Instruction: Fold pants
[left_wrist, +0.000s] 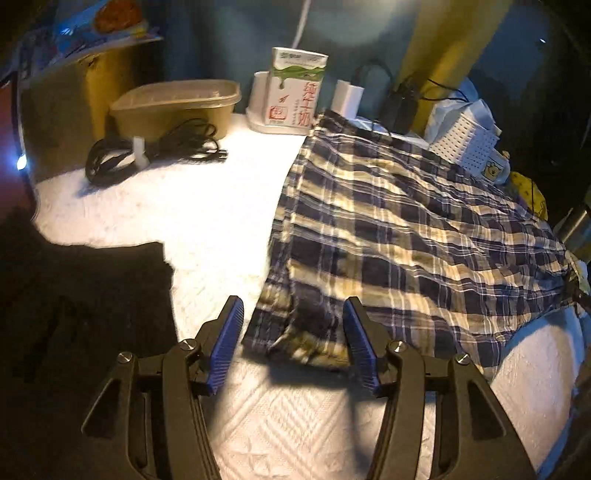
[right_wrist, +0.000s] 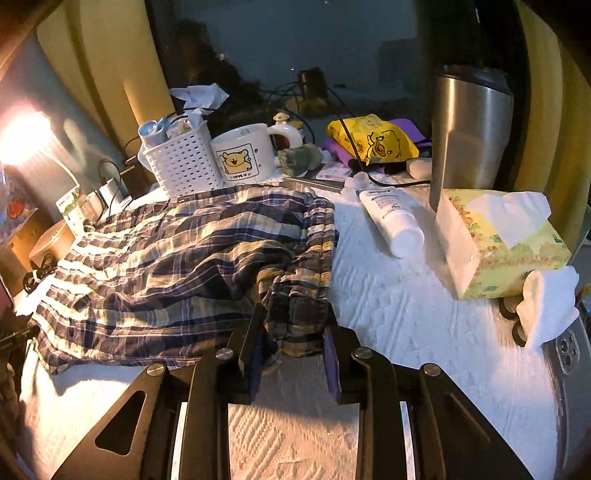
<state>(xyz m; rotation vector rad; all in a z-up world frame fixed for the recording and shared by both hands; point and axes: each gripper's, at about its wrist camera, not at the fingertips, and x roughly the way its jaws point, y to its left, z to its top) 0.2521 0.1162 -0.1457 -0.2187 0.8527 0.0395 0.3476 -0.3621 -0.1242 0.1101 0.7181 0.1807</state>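
Blue, white and yellow plaid pants (left_wrist: 388, 229) lie spread on a white textured cloth (left_wrist: 207, 206). My left gripper (left_wrist: 293, 314) is open, its blue pads on either side of the near hem corner, which lies between them. In the right wrist view the pants (right_wrist: 166, 258) lie left of centre, the bunched waistband toward me. My right gripper (right_wrist: 295, 314) is open, with its fingers on either side of the waistband fold; the cloth sits between them without being pinched.
At the back stand a milk carton (left_wrist: 295, 88), a plastic tub (left_wrist: 173, 107), coiled black cables (left_wrist: 147, 151) and a white basket (right_wrist: 181, 162). A mug (right_wrist: 242, 155), a lotion tube (right_wrist: 395, 218), a steel tumbler (right_wrist: 469, 129) and a tissue box (right_wrist: 506, 243) stand to the right.
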